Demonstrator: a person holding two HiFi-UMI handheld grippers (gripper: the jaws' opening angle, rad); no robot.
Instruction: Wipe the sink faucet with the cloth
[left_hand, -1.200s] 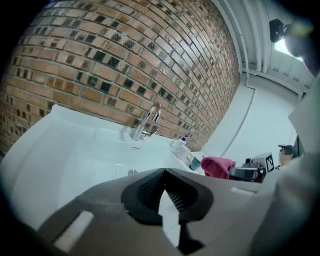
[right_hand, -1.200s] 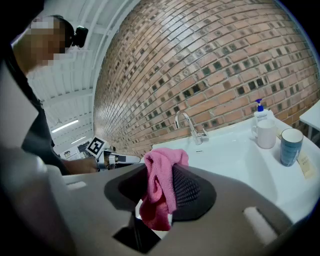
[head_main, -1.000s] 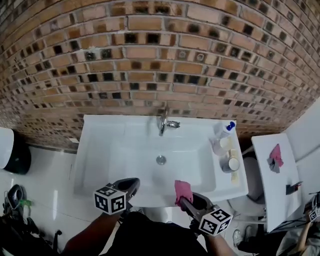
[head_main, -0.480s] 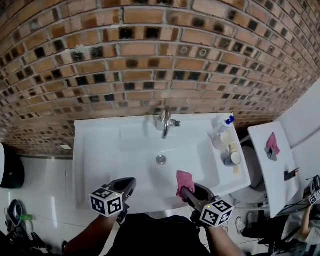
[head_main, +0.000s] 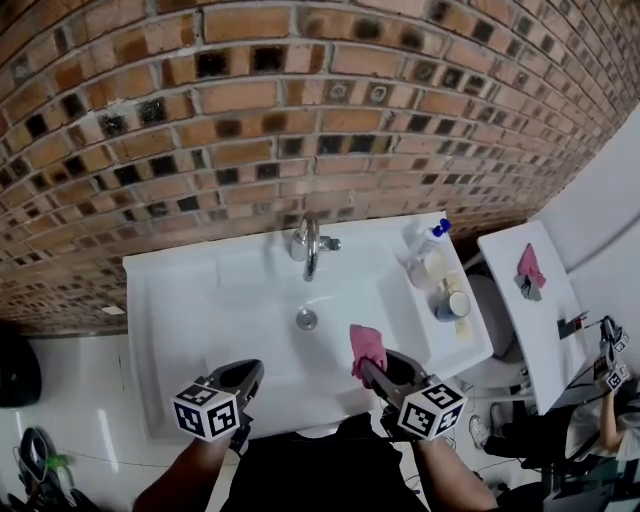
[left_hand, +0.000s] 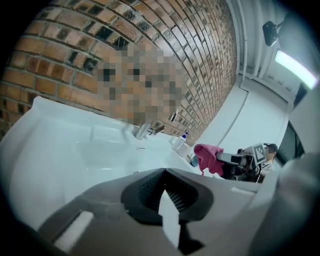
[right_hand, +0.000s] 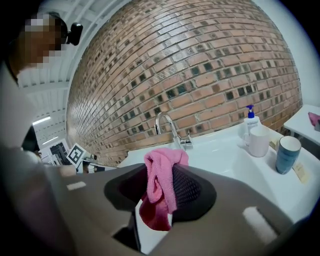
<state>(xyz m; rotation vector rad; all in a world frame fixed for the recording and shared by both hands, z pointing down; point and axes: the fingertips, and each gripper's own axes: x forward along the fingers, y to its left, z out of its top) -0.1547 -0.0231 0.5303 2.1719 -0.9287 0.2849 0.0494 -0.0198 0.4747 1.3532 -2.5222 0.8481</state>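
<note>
The chrome faucet (head_main: 308, 243) stands at the back middle of the white sink (head_main: 150, 320), under the brick wall. A pink cloth (head_main: 366, 350) hangs from my right gripper (head_main: 368, 368), which is shut on it over the sink's front right edge. In the right gripper view the cloth (right_hand: 161, 185) is bunched between the jaws, with the faucet (right_hand: 170, 129) well beyond it. My left gripper (head_main: 247, 372) hovers at the front left edge, shut with nothing in it. From the left gripper view (left_hand: 165, 195) the faucet (left_hand: 145, 130) is far off and the cloth (left_hand: 207, 156) shows at the right.
A soap bottle (head_main: 425, 240), a pale cup (head_main: 432, 268) and a blue cup (head_main: 452, 303) stand on the sink's right ledge. A white side table (head_main: 540, 320) at the right carries another pink cloth (head_main: 528, 268). The brick wall rises just behind the faucet.
The head view has shifted, so the sink and faucet sit further left and lower in the picture. Both grippers stay at the sink's front edge, the cloth still in the right one.
</note>
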